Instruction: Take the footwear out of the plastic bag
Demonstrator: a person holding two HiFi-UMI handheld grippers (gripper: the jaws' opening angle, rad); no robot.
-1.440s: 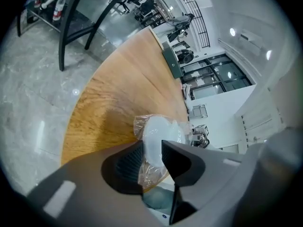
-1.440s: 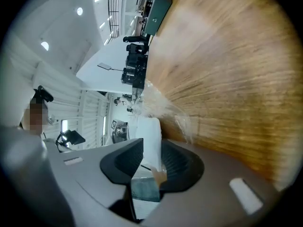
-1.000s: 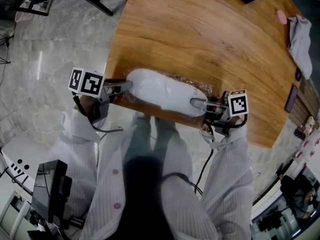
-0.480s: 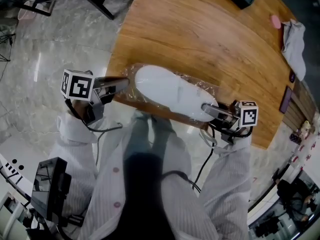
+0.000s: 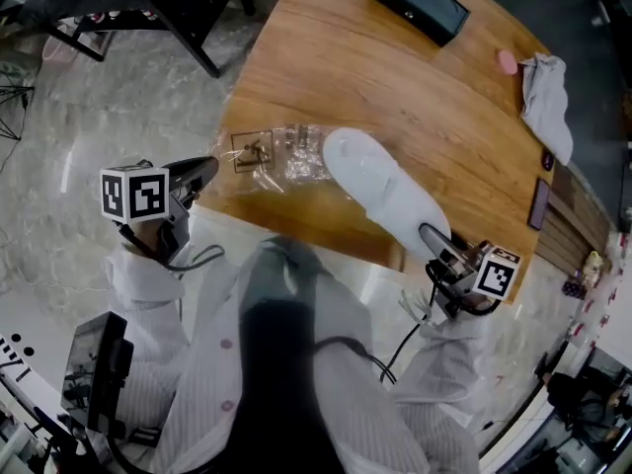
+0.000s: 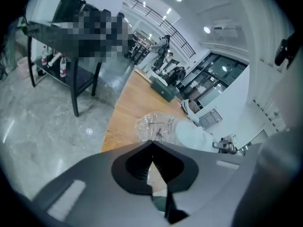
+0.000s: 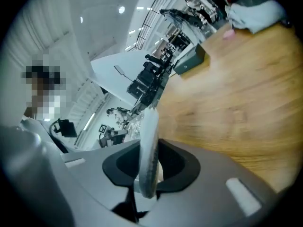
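Observation:
A white slipper (image 5: pixel 380 191) hangs above the wooden table (image 5: pixel 454 126), clear of the bag. My right gripper (image 5: pixel 432 237) is shut on its near end. In the right gripper view the slipper (image 7: pixel 149 141) stands edge-on between the pads, and those jaws have just been closing on it. The crumpled clear plastic bag (image 5: pixel 276 154) lies empty near the table's left edge. My left gripper (image 5: pixel 205 169) is at its left corner. Its jaws have just been closing and are now shut, with thin film of the bag (image 6: pixel 156 126) pinched at the tips of the left gripper (image 6: pixel 151 145).
A black box (image 5: pixel 420 6) sits at the table's far end. A grey cloth (image 5: pixel 546 102), a small pink thing (image 5: pixel 507 62) and a dark phone (image 5: pixel 539 203) lie along the right side. Black stand legs (image 5: pixel 188 38) are on the marble floor to the left.
The slipper has slid out of the bag toward the right with my right gripper. The bag stays at the left with the left gripper, now emptied and crumpled. Both grippers have risen and drawn apart.

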